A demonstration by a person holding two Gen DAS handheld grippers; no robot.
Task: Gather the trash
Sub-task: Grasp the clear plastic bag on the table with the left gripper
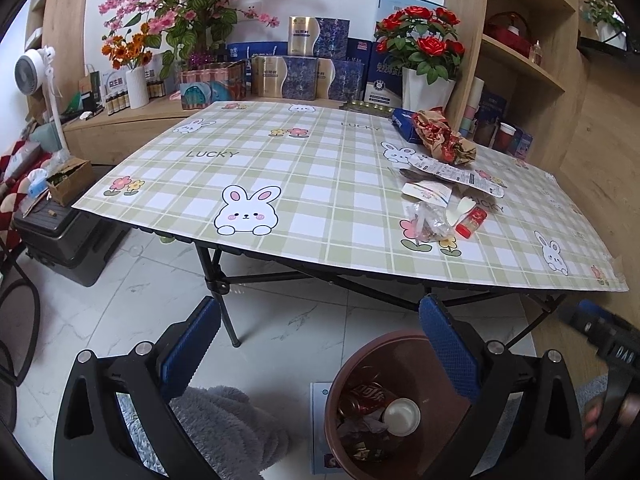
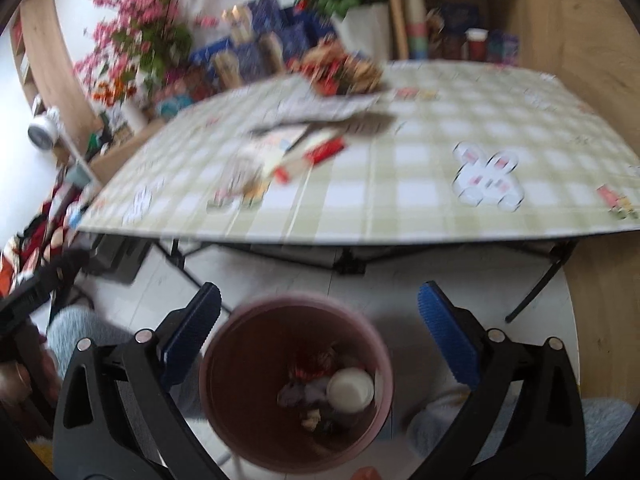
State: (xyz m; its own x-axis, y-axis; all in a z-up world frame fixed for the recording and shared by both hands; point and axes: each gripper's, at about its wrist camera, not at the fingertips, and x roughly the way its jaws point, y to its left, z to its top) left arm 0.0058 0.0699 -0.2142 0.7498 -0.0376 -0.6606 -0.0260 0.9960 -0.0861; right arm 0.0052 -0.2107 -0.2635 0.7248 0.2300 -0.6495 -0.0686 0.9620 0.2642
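Left wrist view: the left gripper (image 1: 318, 334), ribbed blue pads spread and empty, hangs over glossy marble floor, the round brown bin (image 1: 400, 404) at five o'clock. Crinkly wrappers (image 1: 430, 222) lie on the checked tablecloth (image 1: 280, 184) at two o'clock. Right wrist view, blurred: the right gripper (image 2: 320, 324) is opening, empty, above that bin (image 2: 296, 384).

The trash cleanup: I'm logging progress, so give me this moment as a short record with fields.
bin: brown bin on the floor, in front of the table
in bin: crushed red can, white cup, scraps
left on table: crumpled red wrapper, clear plastic wrapper, small red packet, papers
right tool: open, empty, above the bin
left tool: open, empty
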